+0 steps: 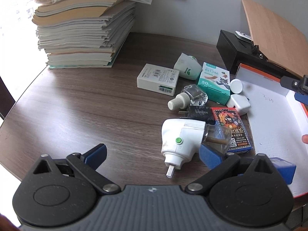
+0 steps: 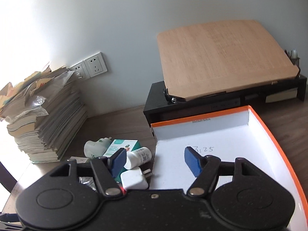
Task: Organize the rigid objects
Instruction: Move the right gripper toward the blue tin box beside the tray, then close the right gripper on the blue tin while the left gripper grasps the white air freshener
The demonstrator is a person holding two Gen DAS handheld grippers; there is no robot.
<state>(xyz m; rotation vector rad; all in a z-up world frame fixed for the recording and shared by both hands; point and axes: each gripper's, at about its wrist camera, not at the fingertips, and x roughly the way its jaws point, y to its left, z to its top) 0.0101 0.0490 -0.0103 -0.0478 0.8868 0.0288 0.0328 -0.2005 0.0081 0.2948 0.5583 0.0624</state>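
Observation:
My left gripper (image 1: 154,155) is open and empty, low over the wooden desk. A white plug-in vaporizer with a green button (image 1: 181,138) lies between its fingers, nearer the right finger (image 1: 209,156). Behind it lie a clear bottle with a cream cap (image 1: 187,98), a black charger (image 1: 200,113), a card deck (image 1: 232,129), a white box (image 1: 157,79), a teal plaster box (image 1: 214,83) and a white adapter (image 1: 238,103). My right gripper (image 2: 155,160) is open and empty over the left edge of the orange-rimmed white box (image 2: 258,115). The adapter (image 2: 133,180) and a white bottle (image 2: 139,156) lie below it.
A tall stack of papers (image 1: 80,25) stands at the back left. A black shelf (image 2: 231,102) with a tilted wooden board (image 2: 221,57) stands behind the box. Wall sockets (image 2: 95,67) are on the wall. A blue box (image 1: 284,169) lies in the tray by my left gripper.

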